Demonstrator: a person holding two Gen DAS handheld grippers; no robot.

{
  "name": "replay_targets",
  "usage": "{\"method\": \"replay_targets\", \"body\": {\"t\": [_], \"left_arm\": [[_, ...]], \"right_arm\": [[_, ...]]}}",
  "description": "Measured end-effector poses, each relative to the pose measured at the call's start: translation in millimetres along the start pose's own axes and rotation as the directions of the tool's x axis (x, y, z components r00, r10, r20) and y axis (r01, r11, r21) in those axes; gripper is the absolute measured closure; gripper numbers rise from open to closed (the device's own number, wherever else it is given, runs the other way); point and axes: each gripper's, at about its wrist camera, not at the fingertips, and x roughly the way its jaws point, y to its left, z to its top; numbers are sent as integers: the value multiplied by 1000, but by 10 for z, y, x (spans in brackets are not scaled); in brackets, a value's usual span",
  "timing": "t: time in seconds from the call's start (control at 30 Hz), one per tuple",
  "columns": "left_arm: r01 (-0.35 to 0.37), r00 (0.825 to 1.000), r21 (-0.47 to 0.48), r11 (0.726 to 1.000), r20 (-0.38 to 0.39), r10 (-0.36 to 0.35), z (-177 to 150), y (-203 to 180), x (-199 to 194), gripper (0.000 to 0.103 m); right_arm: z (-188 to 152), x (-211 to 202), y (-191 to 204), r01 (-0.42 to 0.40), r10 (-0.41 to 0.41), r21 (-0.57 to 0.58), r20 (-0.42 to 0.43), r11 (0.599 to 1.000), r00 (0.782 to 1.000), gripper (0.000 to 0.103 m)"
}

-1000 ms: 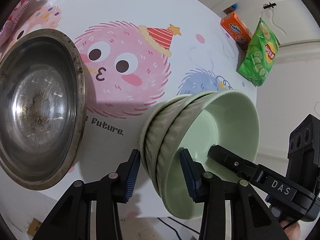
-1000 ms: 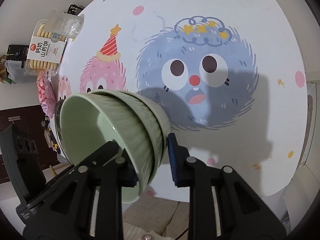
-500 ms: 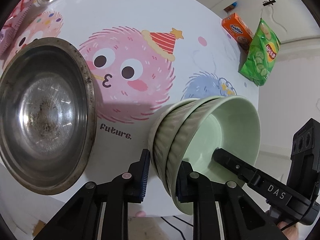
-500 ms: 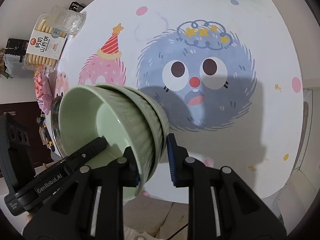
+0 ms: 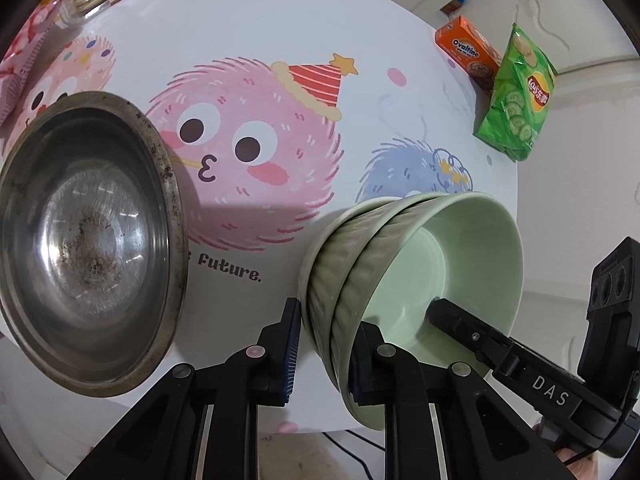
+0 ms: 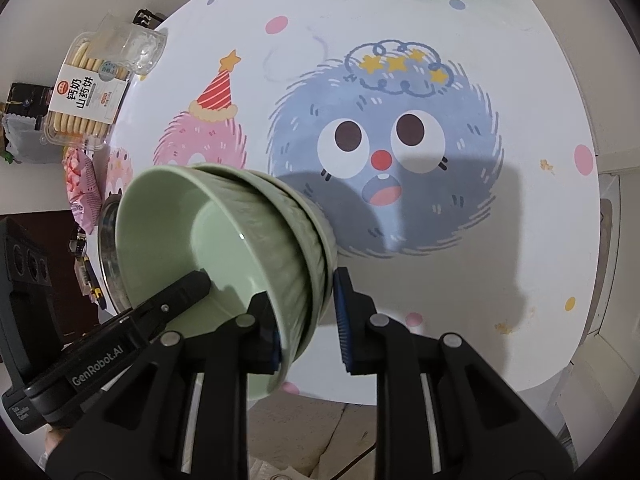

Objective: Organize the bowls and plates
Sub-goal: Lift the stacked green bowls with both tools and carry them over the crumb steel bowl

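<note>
A nested stack of ribbed green bowls hangs tilted over the near edge of the cartoon-printed table. My left gripper is shut on the stack's wall, one finger outside and one inside. From the opposite side my right gripper is shut on the same stack, again with one finger in and one out. Each gripper's inner finger shows in the other's view, inside the top bowl. A worn steel bowl sits on the table left of the stack; in the right wrist view the green bowls mostly hide it.
An orange Ovaltine box and a green chips bag lie at the table's far right. A clear biscuit pack and a pink packet lie at the far left. The table edge runs just under the grippers, with floor below.
The left gripper's jaws went from wide apart around the bowl stack to closed on its wall. The right gripper kept its grip, and the stack stayed where it was.
</note>
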Motion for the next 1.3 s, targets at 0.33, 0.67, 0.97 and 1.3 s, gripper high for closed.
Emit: {"method": "replay_targets", "body": {"t": [0.33, 0.67, 0.97, 1.3], "left_arm": [[5, 1000, 15, 1000, 22, -6, 22, -52, -93, 84], [8, 997, 21, 1000, 77, -10, 66, -110, -393, 84], [14, 991, 2, 1000, 136, -14, 89, -24, -723, 84], [8, 986, -10, 1000, 167, -7, 70, 391, -1064, 84]], "right_arm": [[20, -121, 7, 0, 1, -5, 23, 1000, 1000, 79], [97, -384, 184, -3, 6, -43, 70, 999, 998, 79], [112, -559, 479, -15, 23, -82, 100, 997, 995, 79], [-18, -516, 973, -27, 39, -110, 110, 994, 993, 79]]}}
